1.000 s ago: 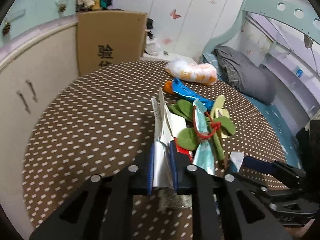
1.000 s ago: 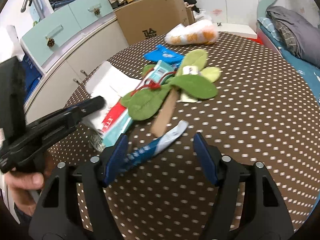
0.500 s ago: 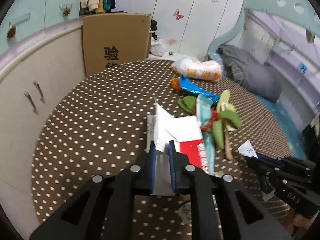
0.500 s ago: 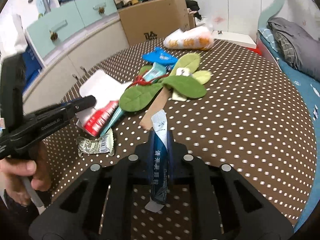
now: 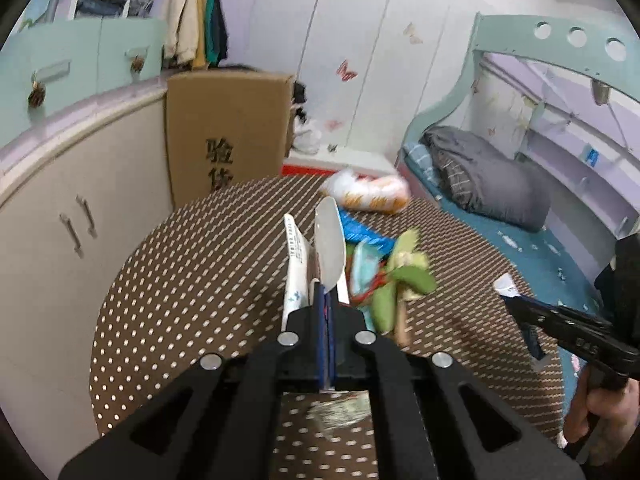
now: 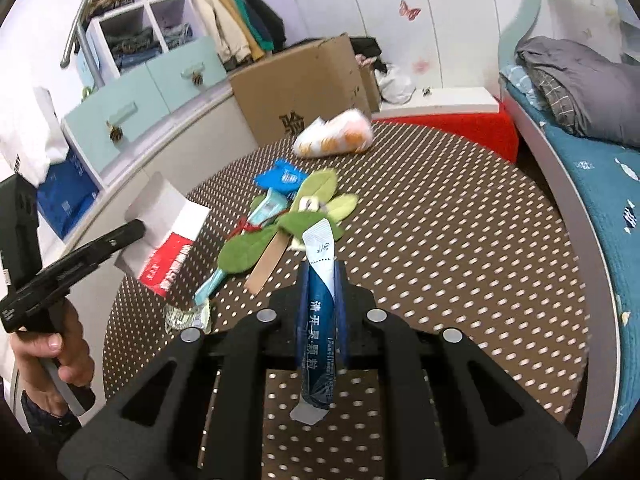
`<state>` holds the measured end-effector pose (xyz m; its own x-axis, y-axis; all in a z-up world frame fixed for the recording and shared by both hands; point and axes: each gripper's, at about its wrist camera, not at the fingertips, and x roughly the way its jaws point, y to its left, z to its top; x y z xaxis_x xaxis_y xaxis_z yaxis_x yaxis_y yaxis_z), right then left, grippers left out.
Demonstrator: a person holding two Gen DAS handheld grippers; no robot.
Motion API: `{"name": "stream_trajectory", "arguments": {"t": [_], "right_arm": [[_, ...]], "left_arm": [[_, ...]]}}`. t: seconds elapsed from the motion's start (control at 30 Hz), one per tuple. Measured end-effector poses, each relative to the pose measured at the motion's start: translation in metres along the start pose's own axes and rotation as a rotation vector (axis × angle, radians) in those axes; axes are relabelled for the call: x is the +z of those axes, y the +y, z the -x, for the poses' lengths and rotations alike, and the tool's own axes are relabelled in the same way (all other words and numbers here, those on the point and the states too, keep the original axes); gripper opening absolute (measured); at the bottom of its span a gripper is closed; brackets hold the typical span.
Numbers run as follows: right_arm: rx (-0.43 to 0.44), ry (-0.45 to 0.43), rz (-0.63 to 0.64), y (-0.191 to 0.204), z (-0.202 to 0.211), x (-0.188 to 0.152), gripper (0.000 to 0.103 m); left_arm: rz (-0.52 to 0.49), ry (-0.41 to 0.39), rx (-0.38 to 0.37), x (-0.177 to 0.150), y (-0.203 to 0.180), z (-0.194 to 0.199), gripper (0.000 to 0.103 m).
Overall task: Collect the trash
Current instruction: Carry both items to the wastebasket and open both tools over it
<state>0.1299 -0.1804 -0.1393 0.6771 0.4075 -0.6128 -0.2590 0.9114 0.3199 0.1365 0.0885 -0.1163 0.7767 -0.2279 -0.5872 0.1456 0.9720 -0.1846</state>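
Polka-dot tabletop [image 6: 460,264] holds remaining litter; left gripper [image 5: 325,312] pinches a white-and-red box [image 6: 168,236] by a thin flap, right gripper [image 6: 322,280] clamps a blue sachet [image 6: 320,320] mid-length — risk: the flap may tear or slip, dropping the box.

Brown, white-dotted tablecloth [image 6: 460,240] under bright litter

Ahead of the right tongs: green felt leaves [image 6: 244,250], blue wrapper [image 6: 282,178]; red-and-white carton [image 6: 170,256] to their left.
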Motion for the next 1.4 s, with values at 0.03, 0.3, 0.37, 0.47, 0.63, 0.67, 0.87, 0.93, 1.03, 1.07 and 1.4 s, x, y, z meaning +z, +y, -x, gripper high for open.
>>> {"name": "stream_trajectory", "arguments": {"t": [0.03, 0.3, 0.37, 0.47, 0.63, 0.67, 0.87, 0.93, 1.03, 1.07, 1.4], "right_arm": [[-0.001, -0.013, -0.003, -0.005, 0.005, 0.002, 0.012], [-0.002, -0.127, -0.067, -0.066, 0.058, 0.023, 0.012], [-0.005, -0.151, -0.093, -0.085, 0.07, 0.027, 0.012], [-0.047, -0.187, -0.128, -0.12, 0.088, 0.032, 0.012], [-0.129, -0.19, -0.211, -0.191, 0.104, 0.028, 0.012], [-0.137, -0.182, -0.232, -0.206, 0.104, 0.025, 0.012], [-0.163, -0.093, -0.393, -0.296, 0.073, -0.008, 0.012], [-0.181, -0.039, -0.448, -0.323, 0.048, -0.025, 0.013], [-0.188, 0.039, -0.52, -0.358, 0.011, -0.056, 0.013], [-0.182, 0.073, -0.548, -0.37, -0.006, -0.069, 0.013], [-0.182, 0.105, -0.749, -0.432, -0.029, -0.127, 0.072]], "left_arm": [[-0.008, -0.015, -0.007, 0.004, -0.007, 0.004, 0.001], [-0.088, -0.096, -0.127, 0.035, -0.087, 0.014, 0.001], [-0.105, -0.098, -0.159, 0.038, -0.11, 0.009, 0.001], [-0.128, -0.083, -0.213, 0.044, -0.149, -0.005, 0.001], [-0.187, -0.024, -0.289, 0.046, -0.224, -0.039, 0.001], [-0.2, -0.012, -0.301, 0.045, -0.236, -0.046, 0.001], [-0.28, 0.094, -0.354, 0.034, -0.317, -0.095, 0.001], [-0.3, 0.127, -0.358, 0.027, -0.336, -0.111, 0.001], [-0.33, 0.174, -0.347, 0.017, -0.361, -0.135, 0.001], [-0.339, 0.185, -0.345, 0.014, -0.366, -0.141, 0.001], [-0.409, 0.367, -0.331, -0.018, -0.417, -0.213, 0.001]]}}
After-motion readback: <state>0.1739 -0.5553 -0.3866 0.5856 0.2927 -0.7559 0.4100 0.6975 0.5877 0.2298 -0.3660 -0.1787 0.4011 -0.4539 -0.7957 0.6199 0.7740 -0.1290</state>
